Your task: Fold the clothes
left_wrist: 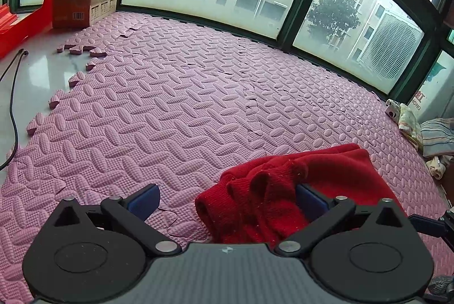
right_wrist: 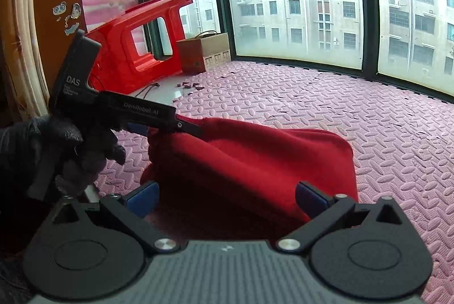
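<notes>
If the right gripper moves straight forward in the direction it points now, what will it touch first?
Most likely the red garment: the open right gripper already has the cloth lying between its fingers. Depth is unclear, but nothing else lies before it.

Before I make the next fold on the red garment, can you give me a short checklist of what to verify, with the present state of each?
1. Left hand-held gripper open: ok, jaws spread wide.
2. Right hand-held gripper open: ok, jaws spread wide.
3. Red garment held: not ok, in the left wrist view the cloth only touches one finger.
4. Garment lying flat: not ok, its near edge is bunched in ridges.
5. Room on the pink foam mat for folding: ok, a bare stretch lies beyond the garment.
6. Whether the left gripper presses on the cloth: cannot tell.
</notes>
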A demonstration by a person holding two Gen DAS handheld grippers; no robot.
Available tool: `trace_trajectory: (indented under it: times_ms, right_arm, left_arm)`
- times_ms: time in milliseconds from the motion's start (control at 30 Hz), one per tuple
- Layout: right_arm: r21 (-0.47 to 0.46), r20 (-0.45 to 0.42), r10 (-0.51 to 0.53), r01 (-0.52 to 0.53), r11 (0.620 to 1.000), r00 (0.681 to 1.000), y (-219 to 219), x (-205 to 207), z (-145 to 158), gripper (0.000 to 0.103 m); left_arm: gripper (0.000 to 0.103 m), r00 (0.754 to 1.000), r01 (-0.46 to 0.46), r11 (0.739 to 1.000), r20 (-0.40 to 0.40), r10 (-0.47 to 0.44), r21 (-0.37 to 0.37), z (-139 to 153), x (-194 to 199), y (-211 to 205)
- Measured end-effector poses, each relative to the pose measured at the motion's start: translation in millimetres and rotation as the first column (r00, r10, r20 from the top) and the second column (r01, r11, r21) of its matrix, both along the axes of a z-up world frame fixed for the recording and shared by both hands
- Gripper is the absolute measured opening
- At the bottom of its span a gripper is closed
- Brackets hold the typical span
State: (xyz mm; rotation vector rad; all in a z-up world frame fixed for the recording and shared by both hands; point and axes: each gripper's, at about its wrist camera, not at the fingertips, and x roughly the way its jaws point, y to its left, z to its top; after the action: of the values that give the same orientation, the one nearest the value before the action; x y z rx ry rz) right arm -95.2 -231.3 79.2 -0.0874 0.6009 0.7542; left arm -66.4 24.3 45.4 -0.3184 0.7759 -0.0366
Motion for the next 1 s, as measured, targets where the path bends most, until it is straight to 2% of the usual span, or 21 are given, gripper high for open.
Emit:
trace_trajectory:
  times_ms: [200, 333, 400, 567, 667, 767, 867, 1000]
  right_arm:
    - [0.050, -0.009, 0.130, -0.129, 0.990, 0.991, 38.0, 8.0, 0.5, 0.103]
    - [0.032, -0.088, 0.188, -0.186, 0.982, 0.978, 55.9, 8.7, -22.1, 0.103]
    - [-0.009, -0.066, 0.198, -0.199, 0.980, 0.978, 59.8, 4.1, -30.9, 0.103]
    - [0.008, -0.048, 0.222, -0.222, 0.975, 0.974, 52.5, 2.4, -8.7, 0.103]
    - [0.004, -0.014, 0.198, -0.198, 0.980, 0.980, 44.0, 11.5, 8.9, 0.103]
    - [0.017, -0.004, 0.142, -0.142, 0.990, 0.990, 29.1, 27.1, 19.5, 0.103]
    - [0.045, -0.024, 0.069, -0.068, 0.997, 0.997, 12.8, 47.0, 21.6, 0.103]
    - [0.058, -0.082, -0.093, 0.098, 0.994, 0.992, -12.2, 84.3, 12.4, 0.103]
  left_arm:
    - [0.103, 1.000, -0.019, 1.000, -0.015, 0.019, -0.021, -3.3, -1.7, 6.0]
    - [0.103, 0.999, -0.025, 0.999, -0.029, 0.025, -0.022, -7.9, -1.8, 8.1]
    - [0.103, 0.999, -0.025, 0.999, -0.033, 0.024, -0.029, -10.9, -1.6, 9.0]
    - [0.103, 0.999, -0.023, 0.999, -0.024, 0.022, -0.043, -9.1, -2.9, 12.3]
    - [0.103, 1.000, -0.018, 1.000, 0.001, 0.018, -0.006, -2.5, -4.3, 9.4]
    - [0.103, 1.000, -0.020, 1.000, 0.000, 0.020, -0.002, -2.1, -1.8, 10.6]
    - [0.103, 1.000, -0.025, 1.000, -0.007, 0.025, -0.001, -4.4, 1.7, 13.3]
    - [0.103, 1.000, -0.023, 1.000, -0.014, 0.023, 0.000, -6.7, 2.5, 13.6]
